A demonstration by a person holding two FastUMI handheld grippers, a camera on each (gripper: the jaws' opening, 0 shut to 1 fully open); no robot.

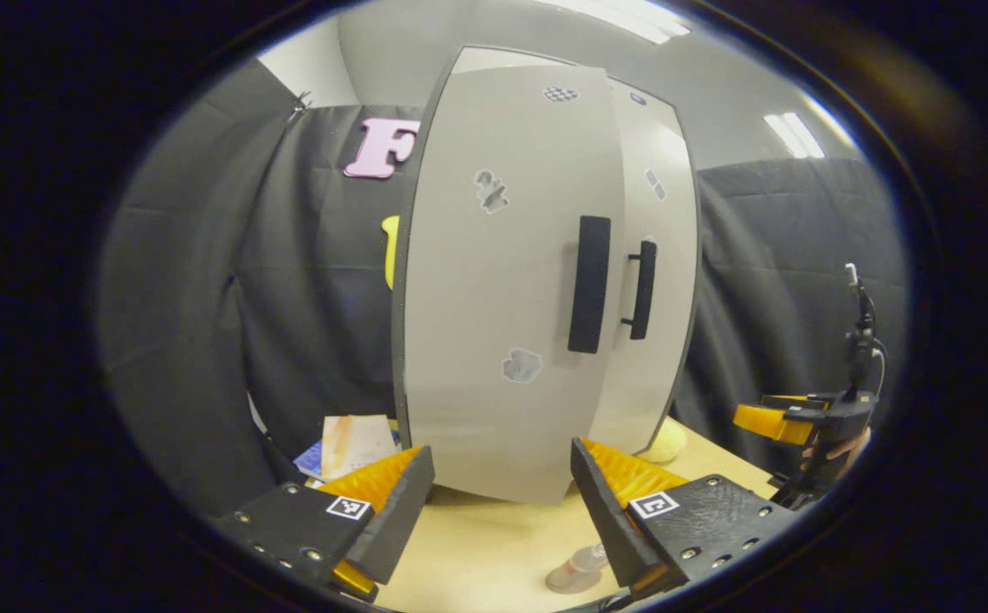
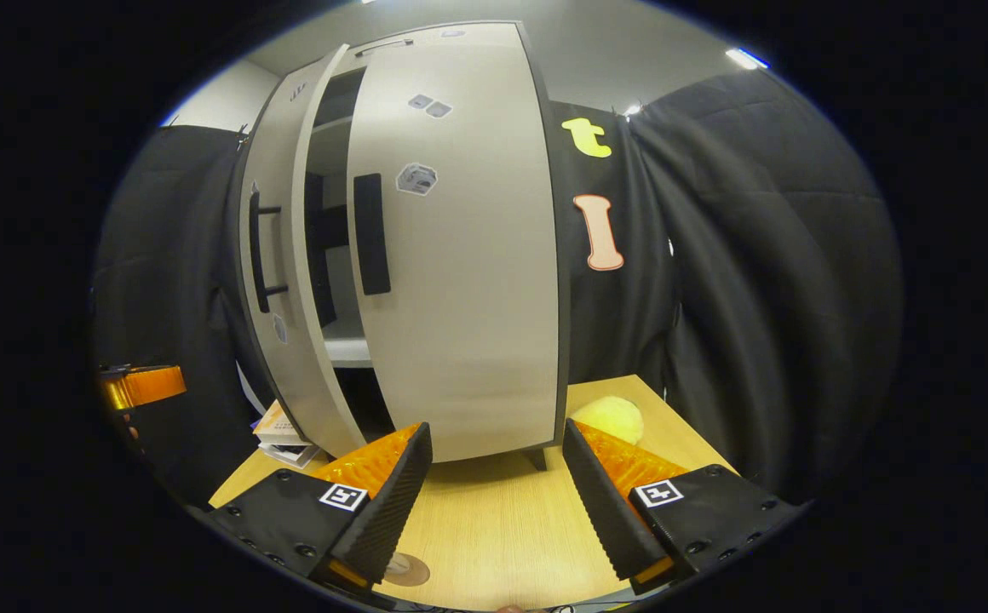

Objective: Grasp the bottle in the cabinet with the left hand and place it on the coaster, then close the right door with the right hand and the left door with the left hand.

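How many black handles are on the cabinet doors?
2. One handle is on the right door, which looks nearly shut. The other handle is on the left door, which stands ajar. More could be hidden inside.

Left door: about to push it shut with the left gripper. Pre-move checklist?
1. Bottle out, standing on table: ok.
2. Bottle on coaster: cannot tell, fingers hide the contact.
3. Right door shut: ok, looks flush.
4. Left door shut: not ok, ajar; shelf shows through the gap.
5. Left gripper open, empty: ok.
6. Right gripper clear of the door's swing: ok, off to the side.
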